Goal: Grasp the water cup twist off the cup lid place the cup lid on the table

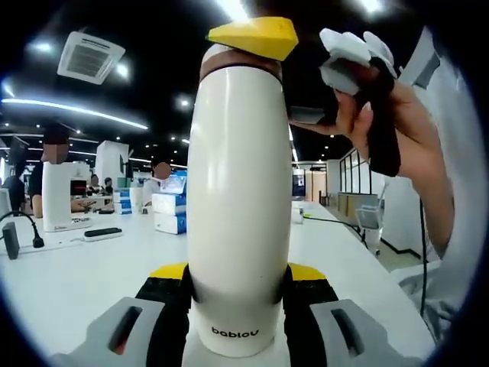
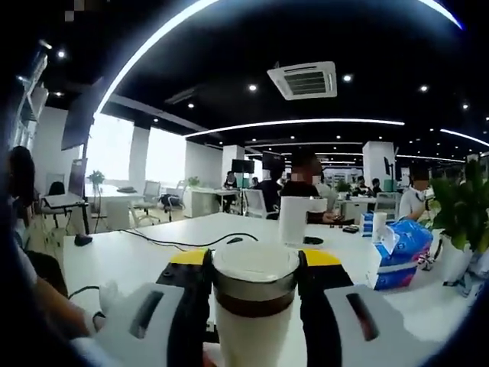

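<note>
Left gripper [image 1: 238,287] clamps the lower body of the tall cream-white plastic water cup [image 1: 238,206], held upright above the white table [image 1: 69,283]. Right gripper [image 2: 254,287] is closed on the cup's white round lid with brown band [image 2: 254,275]; in the left gripper view its yellow jaw tip [image 1: 256,37] sits at the cup top. Risk: a weak squeeze lets the lid slip while twisting, or the cup turns in the left jaws. Contents hidden. Blue tissue pack [image 2: 401,256] nearby.

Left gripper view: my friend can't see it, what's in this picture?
A white water cup stands upright, clamped between the left hand-held gripper jaws. The right hand-held gripper grips its lid at the top, held by a person's hand. A white table lies behind.
</note>
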